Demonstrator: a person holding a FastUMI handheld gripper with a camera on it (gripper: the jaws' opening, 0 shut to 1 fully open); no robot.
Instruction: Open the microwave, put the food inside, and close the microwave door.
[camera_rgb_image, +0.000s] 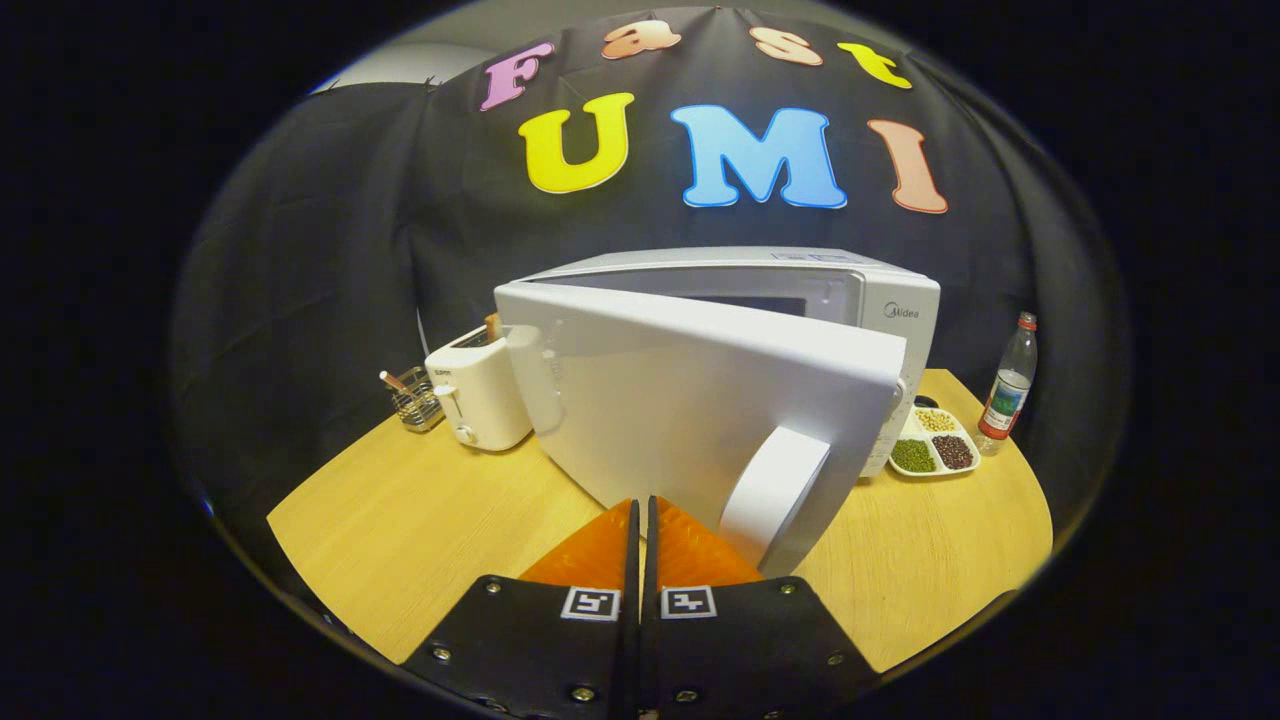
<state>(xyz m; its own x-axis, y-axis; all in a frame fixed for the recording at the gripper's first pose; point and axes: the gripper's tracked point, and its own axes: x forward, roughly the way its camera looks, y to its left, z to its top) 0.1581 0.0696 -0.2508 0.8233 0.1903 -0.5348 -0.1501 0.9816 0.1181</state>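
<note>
Standing at the far left of the wooden table (400, 520), a small wire basket (417, 405) holds a stick-like utensil whose kind cannot be told, and just beside it to the right sits a cream toaster (480, 395) with something brown poking out of its slot. Next comes the white microwave (800, 285), set toward the back of the table against the black cloth wall. Its door (680, 400) is swung partway out, hinged on the side near the toaster, so that the outer face slants toward the camera and a strip of the dark cavity opening shows above its top edge. A broad white handle (775, 495) curves off the door's free end, low down and closest to the fingers. The gripper (641, 505) points at the bottom edge of the door, just left of that handle; its two fingers are pressed together with only a hairline slit between them and nothing held, and whether their tips touch the door cannot be told. To the right of the microwave, partly tucked behind the door, lies a white divided dish (935, 445) with the food: pale, green and dark reddish beans or grains, each in its own compartment. Farthest right, near the table's edge, a clear plastic bottle (1008, 390) with a red cap stands upright.
</note>
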